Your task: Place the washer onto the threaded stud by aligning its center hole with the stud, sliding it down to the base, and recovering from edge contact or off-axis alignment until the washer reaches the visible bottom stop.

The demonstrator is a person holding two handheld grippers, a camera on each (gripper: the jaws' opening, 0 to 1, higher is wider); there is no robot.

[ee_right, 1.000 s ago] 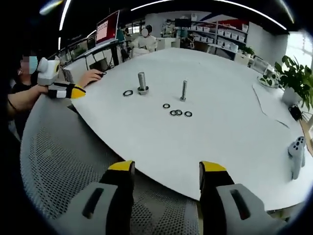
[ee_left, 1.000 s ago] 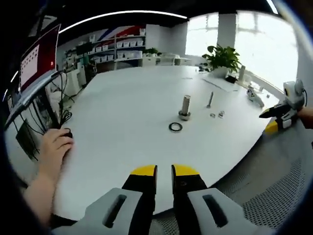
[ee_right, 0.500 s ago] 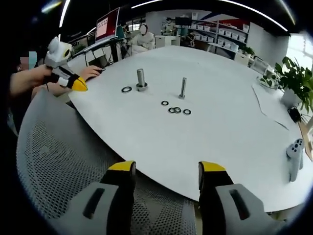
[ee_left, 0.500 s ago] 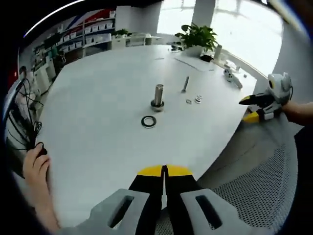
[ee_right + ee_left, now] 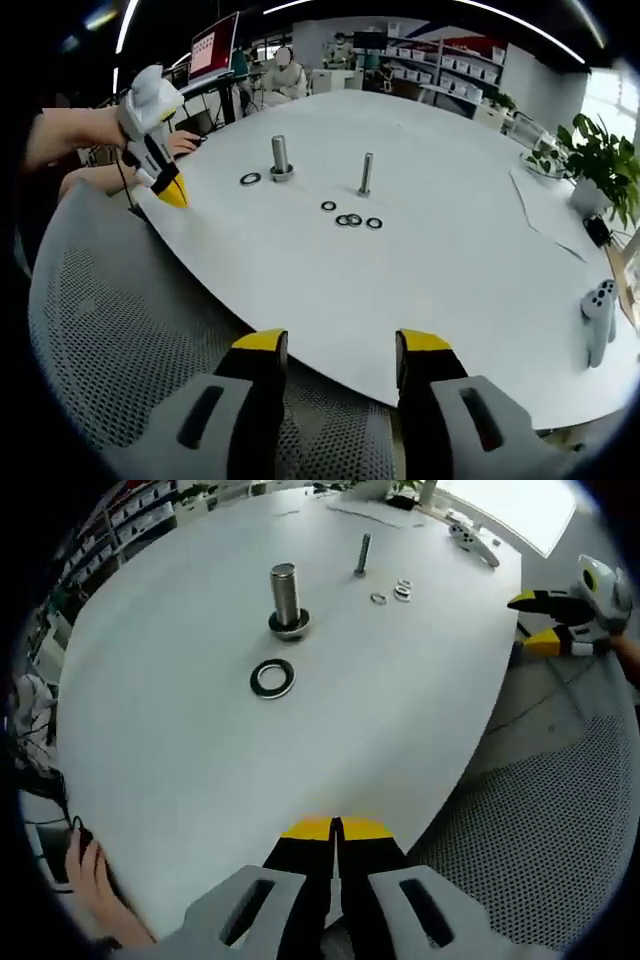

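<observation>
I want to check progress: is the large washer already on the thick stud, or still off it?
Off. The large washer lies flat on the table, beside the upright thick stud and apart from it.

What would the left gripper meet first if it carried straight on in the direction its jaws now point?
Most likely bare table: the left gripper, jaws shut, points across the white top. Farther along that line lie the large washer and the thick stud, slightly left of centre; depth is unclear.
</observation>
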